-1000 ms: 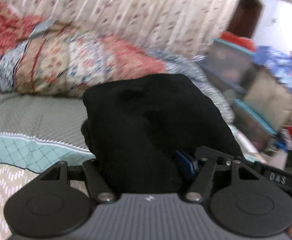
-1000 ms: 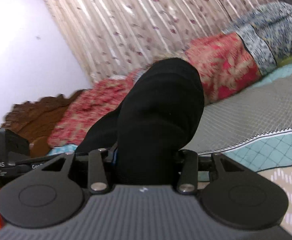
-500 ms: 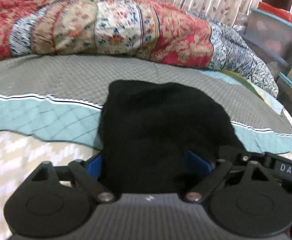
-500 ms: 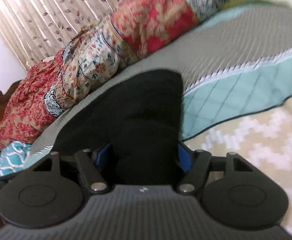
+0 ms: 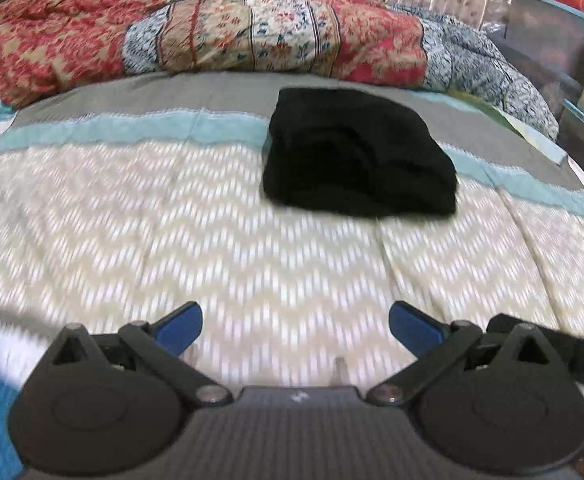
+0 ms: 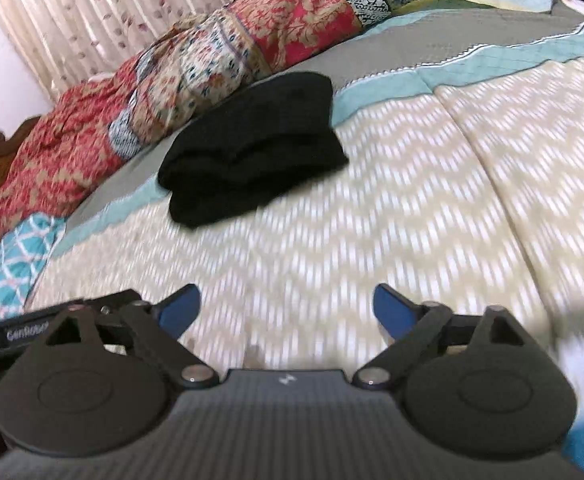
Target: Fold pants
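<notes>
Bed (image 5: 252, 264) bears folded black pants (image 5: 356, 160), patchwork quilt (image 5: 252, 28).

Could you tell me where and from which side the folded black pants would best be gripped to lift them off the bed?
Probably the near edge of the pants, approached low from the camera side. The stacked layers there form one thick lip on the bedspread, so one open gripper, left or right, could close across all layers together.

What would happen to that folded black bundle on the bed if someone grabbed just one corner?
The black pants would probably flop open: soft layers sag at the front edge. They look light, and unlikely to slide on the quilted bedspread. Both claws, left and right, are open and clear.
</notes>
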Demonstrator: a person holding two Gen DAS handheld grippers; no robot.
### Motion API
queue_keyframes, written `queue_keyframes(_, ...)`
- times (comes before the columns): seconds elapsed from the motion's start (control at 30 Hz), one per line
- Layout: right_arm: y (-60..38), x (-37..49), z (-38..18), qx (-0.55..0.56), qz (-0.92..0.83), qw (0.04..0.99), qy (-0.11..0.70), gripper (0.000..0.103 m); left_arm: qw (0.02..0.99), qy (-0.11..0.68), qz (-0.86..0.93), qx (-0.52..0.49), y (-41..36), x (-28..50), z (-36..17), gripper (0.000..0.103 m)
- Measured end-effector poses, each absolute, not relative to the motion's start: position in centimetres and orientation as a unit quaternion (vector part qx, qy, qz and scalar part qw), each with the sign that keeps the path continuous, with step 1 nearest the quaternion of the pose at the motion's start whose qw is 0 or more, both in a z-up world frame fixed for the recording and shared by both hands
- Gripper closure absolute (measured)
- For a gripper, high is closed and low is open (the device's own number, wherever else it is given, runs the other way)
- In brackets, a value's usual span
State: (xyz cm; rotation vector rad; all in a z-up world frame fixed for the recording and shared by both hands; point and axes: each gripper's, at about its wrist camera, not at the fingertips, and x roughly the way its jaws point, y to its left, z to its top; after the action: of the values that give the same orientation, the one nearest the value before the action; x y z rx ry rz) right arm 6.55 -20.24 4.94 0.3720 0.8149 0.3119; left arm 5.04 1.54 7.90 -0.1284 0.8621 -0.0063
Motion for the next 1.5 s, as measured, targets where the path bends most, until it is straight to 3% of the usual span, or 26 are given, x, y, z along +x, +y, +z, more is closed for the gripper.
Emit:
queue_keyframes(0.07, -19.7, 4.7, 5.6, 0.158, 0.142, 0.894, 0.394, 0.0, 0.903, 0.425, 0.002, -0.064, 1.5, 3.3, 8.2, 0.0)
queue_keyframes(0.53, -19.6, -4.8, 7.5, 0.133, 0.122, 0.899, 0.399, 0.0, 0.896, 0.435, 0.013, -0.082, 1.2, -5.4, 9.9, 0.0)
queue_keyframes(0.73, -18.7, -6.8, 7.1, 0.139, 0.125, 0.894, 0.407, 0.0, 0.897, 0.439, 0.018, -0.045, 0.2, -7.7, 9.3, 0.0)
queue_keyframes(1.5, -18.9, -7.4, 7.2, 0.139, 0.117, 0.901, 0.393, 0.0, 0.894, 0.442, 0.074, 0.033, -0.8, -8.4, 9.1, 0.0)
